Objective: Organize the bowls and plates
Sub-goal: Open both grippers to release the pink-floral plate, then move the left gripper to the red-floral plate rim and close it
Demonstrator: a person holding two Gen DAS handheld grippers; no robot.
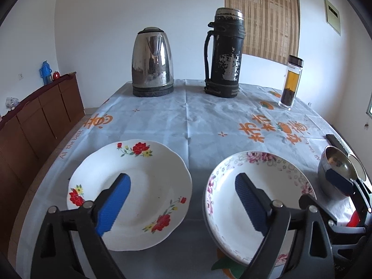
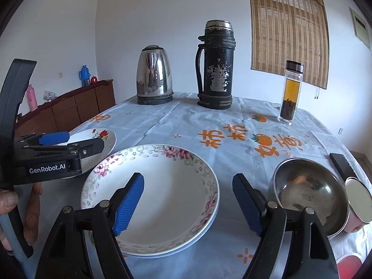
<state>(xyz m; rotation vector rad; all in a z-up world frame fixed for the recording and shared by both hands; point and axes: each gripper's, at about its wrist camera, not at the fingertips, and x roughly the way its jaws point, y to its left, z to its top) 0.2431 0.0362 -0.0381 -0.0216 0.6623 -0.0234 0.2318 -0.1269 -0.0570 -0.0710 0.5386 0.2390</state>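
Left wrist, red-flower plate (image 1: 139, 186) under L tongs (image 1: 182, 186), apart, nothing gripped

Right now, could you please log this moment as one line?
left gripper open, empty | right gripper open, empty | pink-flowered plate below | steel bowl beside

Soft, even daylight fills both my views, cool and a bit bluish. A blind (image 1: 262, 18) glows with light behind it. Shadows under the plates (image 2: 151, 197) are faint. The kettle (image 1: 152, 61) shows mirror glare. Fisheye bends the edges, corners go black; my near fingers (image 1: 115, 204) look slightly soft.
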